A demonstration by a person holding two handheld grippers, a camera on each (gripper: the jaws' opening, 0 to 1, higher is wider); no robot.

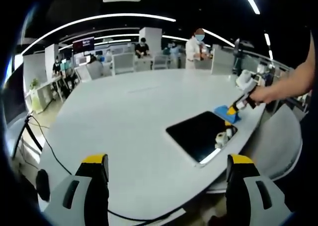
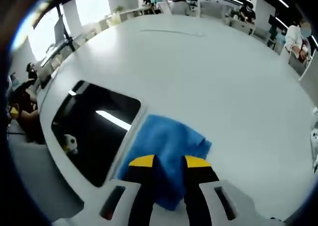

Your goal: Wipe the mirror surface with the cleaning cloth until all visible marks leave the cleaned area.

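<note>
Right gripper (image 2: 169,162): jaws nearly together, pinching a fold of the blue cleaning cloth (image 2: 166,149) between the yellow-tipped fingers (image 2: 144,161). Cloth is soft, rumpled, roughly rectangular, lying flat on the table (image 2: 213,77) just beside the mirror's near corner; whether it overlaps the mirror edge, can't tell.

Left gripper (image 1: 168,162): jaws spread wide, nothing between them, nothing touched. Held above the near table edge, well apart from the mirror. Grey bodies, yellow pads on the tips.

Mirror (image 1: 196,134): flat rounded-corner rectangle with a thin pale rim, glossy and dark, reflecting ceiling light strips. Lies flat on the table near its edge. In the left gripper view the right gripper (image 1: 232,109) sits at the mirror's far corner with the cloth (image 1: 226,113) under it, a person's hand (image 1: 266,93) on it.

Table: large, rounded, smooth matte white. A black cable (image 1: 54,154) runs off its left edge.

Marks on the mirror: can't tell from reflections.
</note>
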